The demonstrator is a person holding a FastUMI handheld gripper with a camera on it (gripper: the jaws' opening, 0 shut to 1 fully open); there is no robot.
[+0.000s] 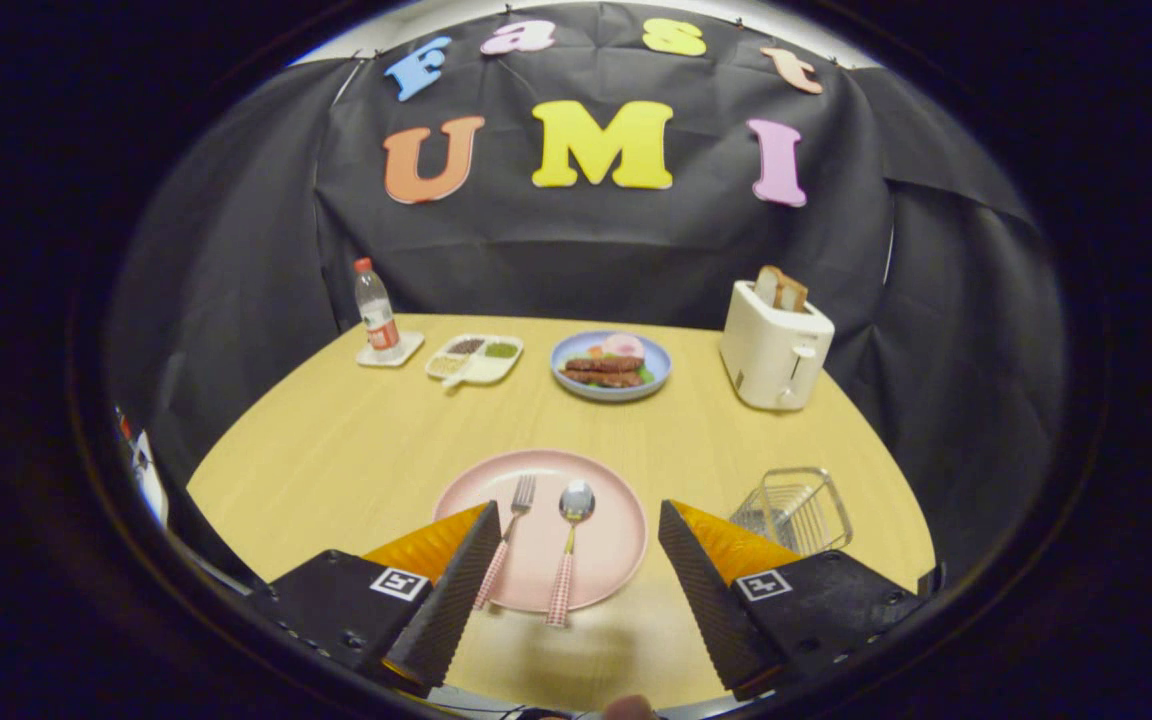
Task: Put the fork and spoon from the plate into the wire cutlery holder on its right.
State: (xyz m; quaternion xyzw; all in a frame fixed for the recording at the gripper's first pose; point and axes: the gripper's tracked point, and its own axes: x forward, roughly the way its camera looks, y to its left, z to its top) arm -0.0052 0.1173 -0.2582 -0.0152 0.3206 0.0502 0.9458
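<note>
While gripper (576, 520) gapes, fork (506, 540), spoon (568, 545) between.

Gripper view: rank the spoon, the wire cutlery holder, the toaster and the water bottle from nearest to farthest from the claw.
1. Spoon, on the pink plate, between the open claw's fingers.
2. Wire cutlery holder, just right of the plate.
3. Toaster, far right.
4. Water bottle, far left corner.

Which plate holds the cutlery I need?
The pink plate just ahead of the open hand-held gripper, holding fork and spoon; the blue plate beyond carries food.
</note>
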